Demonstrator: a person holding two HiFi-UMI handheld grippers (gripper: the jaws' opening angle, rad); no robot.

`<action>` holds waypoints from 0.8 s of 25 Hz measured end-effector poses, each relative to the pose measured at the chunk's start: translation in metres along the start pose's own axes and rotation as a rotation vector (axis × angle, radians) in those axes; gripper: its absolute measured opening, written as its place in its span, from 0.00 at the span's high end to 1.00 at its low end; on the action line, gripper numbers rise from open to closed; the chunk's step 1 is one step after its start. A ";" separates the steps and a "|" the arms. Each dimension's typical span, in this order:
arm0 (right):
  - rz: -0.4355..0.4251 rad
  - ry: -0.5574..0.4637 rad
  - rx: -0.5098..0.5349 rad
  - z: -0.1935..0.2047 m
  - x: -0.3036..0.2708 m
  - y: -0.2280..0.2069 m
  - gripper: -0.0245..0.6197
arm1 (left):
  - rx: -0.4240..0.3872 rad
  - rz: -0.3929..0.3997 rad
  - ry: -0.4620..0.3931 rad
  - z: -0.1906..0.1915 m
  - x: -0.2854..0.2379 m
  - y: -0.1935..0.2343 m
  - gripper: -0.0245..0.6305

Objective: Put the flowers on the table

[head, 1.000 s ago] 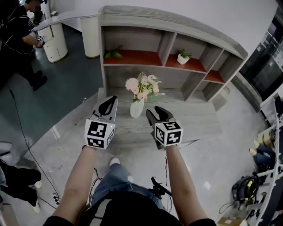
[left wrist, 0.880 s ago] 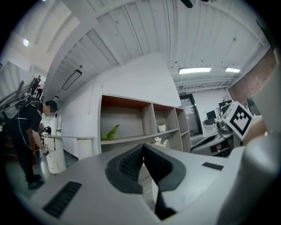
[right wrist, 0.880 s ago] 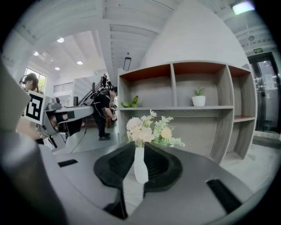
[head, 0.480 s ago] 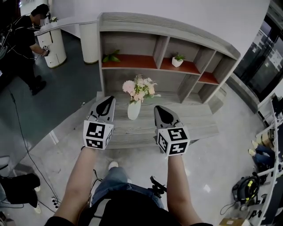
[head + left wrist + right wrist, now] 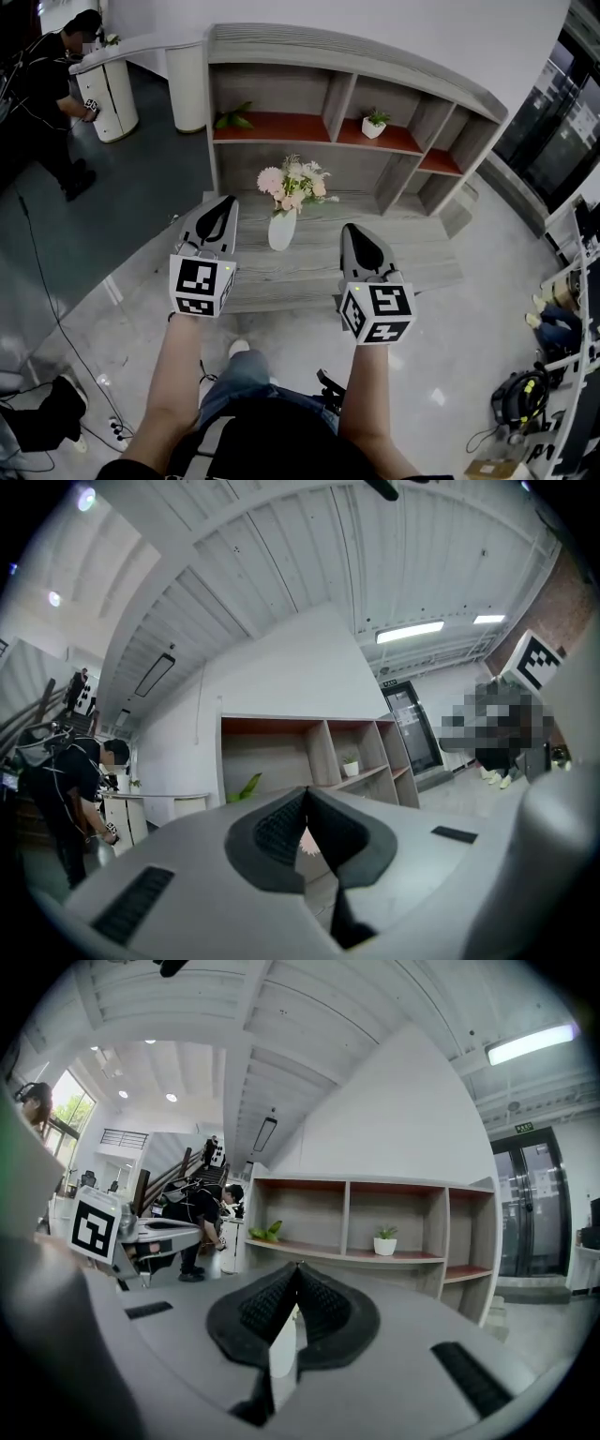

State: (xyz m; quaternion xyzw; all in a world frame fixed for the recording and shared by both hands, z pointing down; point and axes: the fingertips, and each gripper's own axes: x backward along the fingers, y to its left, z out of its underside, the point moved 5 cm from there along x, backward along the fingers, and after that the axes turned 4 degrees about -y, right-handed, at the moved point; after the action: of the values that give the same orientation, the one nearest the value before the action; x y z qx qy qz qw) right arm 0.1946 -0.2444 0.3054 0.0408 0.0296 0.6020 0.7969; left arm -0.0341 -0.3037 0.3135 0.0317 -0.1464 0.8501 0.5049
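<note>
We find the white ceramic vase of pink flowers (image 5: 282, 230) on the grey wooden worktop (image 5: 422, 253), before the grey shelf unit (image 5: 281, 56), between our left gripper (image 5: 225, 202) and right gripper (image 5: 354, 232).

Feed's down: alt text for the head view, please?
A vase of pink flowers stands on the low grey table, in front of a shelf unit. The left gripper and right gripper hover on either side, both shut and empty.
</note>
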 end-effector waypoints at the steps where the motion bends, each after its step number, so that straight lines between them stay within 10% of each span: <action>1: 0.009 -0.007 0.000 -0.003 0.001 -0.002 0.94 | 0.008 -0.009 -0.002 -0.001 0.001 0.001 0.95; 20: 0.005 0.006 0.083 -0.009 0.000 -0.010 0.94 | 0.032 -0.061 -0.022 -0.016 0.003 0.004 0.95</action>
State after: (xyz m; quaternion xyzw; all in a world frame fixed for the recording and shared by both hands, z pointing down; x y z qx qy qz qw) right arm 0.2037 -0.2469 0.2957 0.0719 0.0569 0.6022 0.7931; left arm -0.0377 -0.2989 0.2979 0.0536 -0.1373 0.8361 0.5284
